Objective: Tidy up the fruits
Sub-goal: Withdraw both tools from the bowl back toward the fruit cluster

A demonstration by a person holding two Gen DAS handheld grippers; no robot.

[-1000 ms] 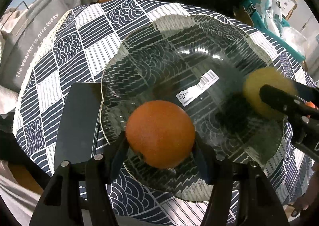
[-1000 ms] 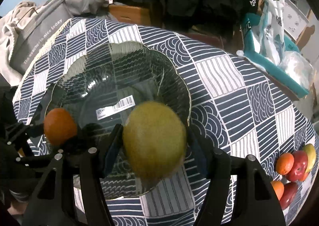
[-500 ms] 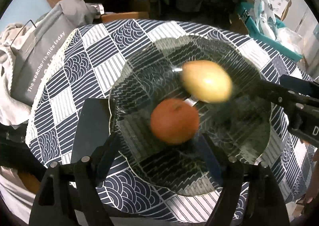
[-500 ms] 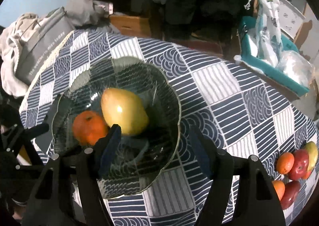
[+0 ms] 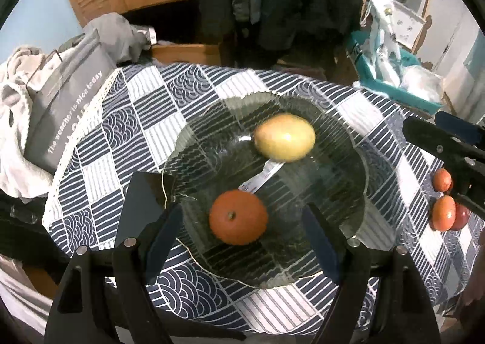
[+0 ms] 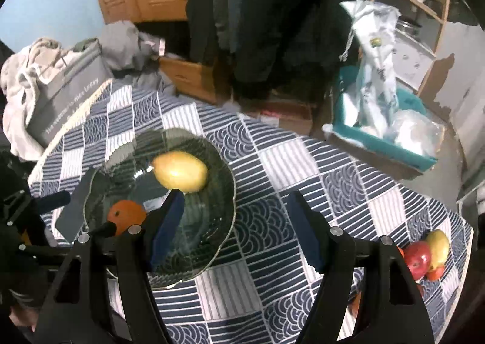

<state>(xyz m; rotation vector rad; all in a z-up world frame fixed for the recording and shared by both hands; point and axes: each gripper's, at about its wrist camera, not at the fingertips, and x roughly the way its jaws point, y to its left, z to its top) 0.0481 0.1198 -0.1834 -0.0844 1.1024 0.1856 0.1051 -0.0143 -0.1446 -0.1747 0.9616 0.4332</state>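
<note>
A clear glass bowl (image 5: 359,147) stands on the patterned tablecloth. In it lie an orange (image 5: 238,217) and a yellow pear-like fruit (image 5: 284,137), apart from each other. My left gripper (image 5: 239,210) hangs open above the orange, its pads clear of it. In the right wrist view the same bowl (image 6: 232,192) holds the yellow fruit (image 6: 180,171) and the orange (image 6: 127,216). My right gripper (image 6: 235,197) is open and empty over the bowl's right rim. Each gripper shows at the edge of the other's view.
A pile of red, orange and yellow fruit (image 6: 424,256) lies near the table's right edge, also seen in the left wrist view as the fruit pile (image 5: 444,212). A dark flat slab (image 5: 142,207) lies left of the bowl. A grey bag (image 5: 69,113) and a teal tray (image 6: 388,138) stand beyond the table.
Both grippers opened and let go: the orange and the yellow fruit dropped into the bowl. Both grippers then rose and drew back, so more of the table shows.
</note>
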